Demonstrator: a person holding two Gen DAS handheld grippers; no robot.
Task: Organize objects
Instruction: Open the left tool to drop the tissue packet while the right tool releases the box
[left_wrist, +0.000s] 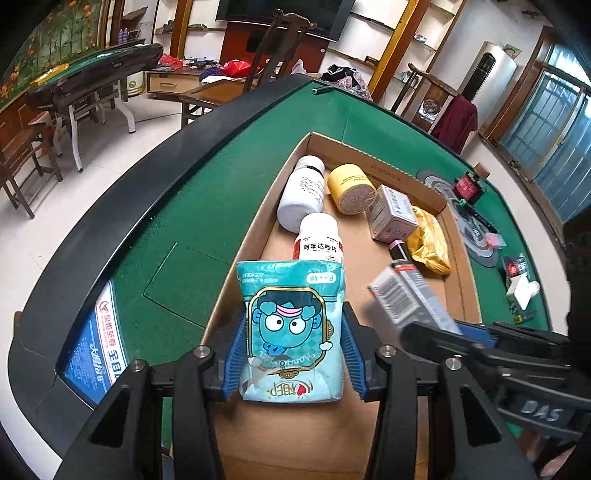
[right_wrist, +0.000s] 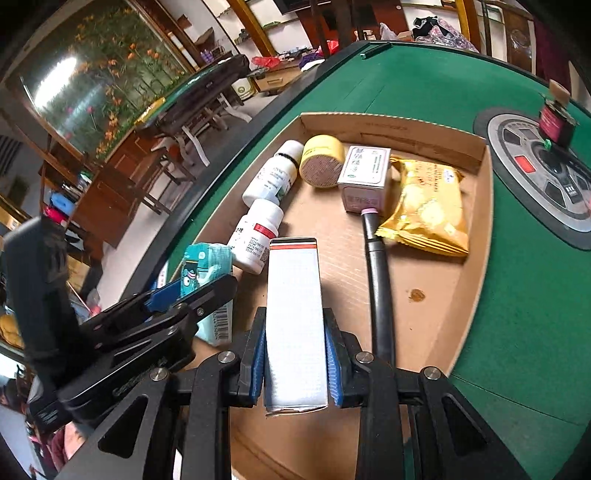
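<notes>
My left gripper (left_wrist: 293, 325) is shut on a teal tissue pack (left_wrist: 291, 295) with a cartoon face, its blue pads against both sides. The pack stands low over the near end of a shallow cardboard box (left_wrist: 369, 157). My right gripper (right_wrist: 295, 332) is shut on a tall white carton (right_wrist: 293, 295) with a red and black stripe, above the box floor (right_wrist: 436, 325). Each view shows the other hand: the right gripper (left_wrist: 436, 328) with the carton (left_wrist: 402, 295) sits to the right, and the left gripper (right_wrist: 184, 291) with the pack (right_wrist: 207, 262) to the left.
In the box lie two white bottles (right_wrist: 273, 177) (right_wrist: 258, 232), a yellow jar (right_wrist: 321, 162), a small square carton (right_wrist: 365, 173), a yellow snack bag (right_wrist: 428, 210) and a black tube (right_wrist: 376, 280). A round control panel (right_wrist: 546, 173) with a dark red object (right_wrist: 556, 118) sits on the green table (right_wrist: 517, 314).
</notes>
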